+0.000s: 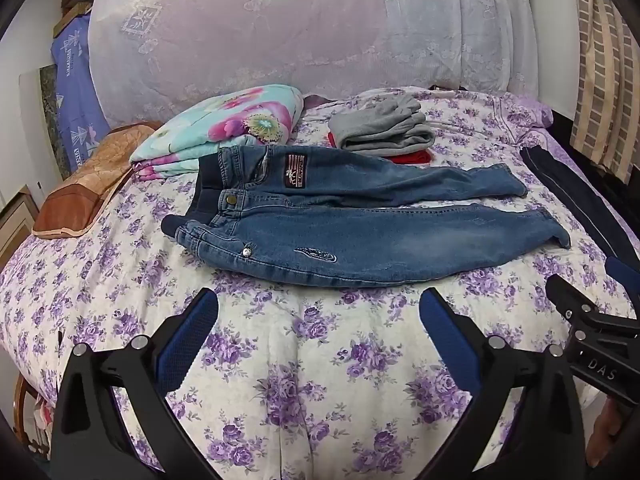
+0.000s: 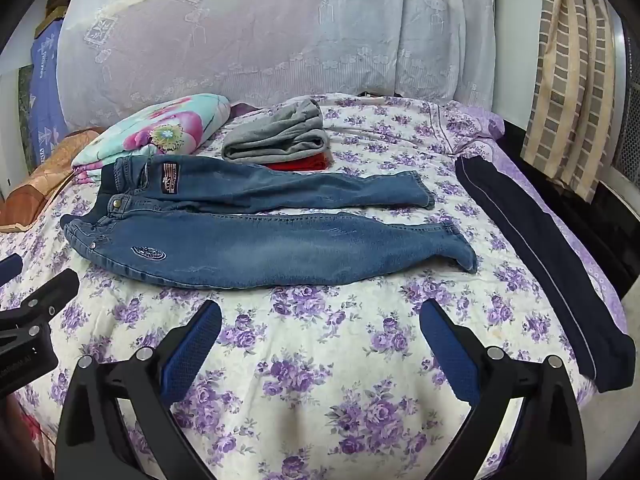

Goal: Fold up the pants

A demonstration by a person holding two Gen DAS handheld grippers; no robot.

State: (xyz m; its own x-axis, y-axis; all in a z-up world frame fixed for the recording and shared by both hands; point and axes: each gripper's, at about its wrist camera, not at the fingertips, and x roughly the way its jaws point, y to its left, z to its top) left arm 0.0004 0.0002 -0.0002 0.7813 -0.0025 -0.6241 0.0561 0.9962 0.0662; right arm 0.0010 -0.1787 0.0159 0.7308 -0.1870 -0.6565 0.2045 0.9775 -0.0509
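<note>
Jeans [image 1: 360,236]: flat and unfolded on the purple-flowered bedspread [image 1: 280,380], waistband left, legs right
Left gripper [image 1: 320,312]: jaws wide apart, empty, short of the jeans
Right gripper [image 2: 320,316]: jaws wide apart, empty
Behind: folded grey garment [image 1: 384,128]

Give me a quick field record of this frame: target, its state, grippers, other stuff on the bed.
target: jeans
state: unfolded, flat on the bedspread, waist left, legs right
left gripper: open, empty, short of the jeans
right gripper: open, empty, short of the jeans
behind jeans: grey clothes on red cloth, floral quilt
right edge: dark pants
</note>
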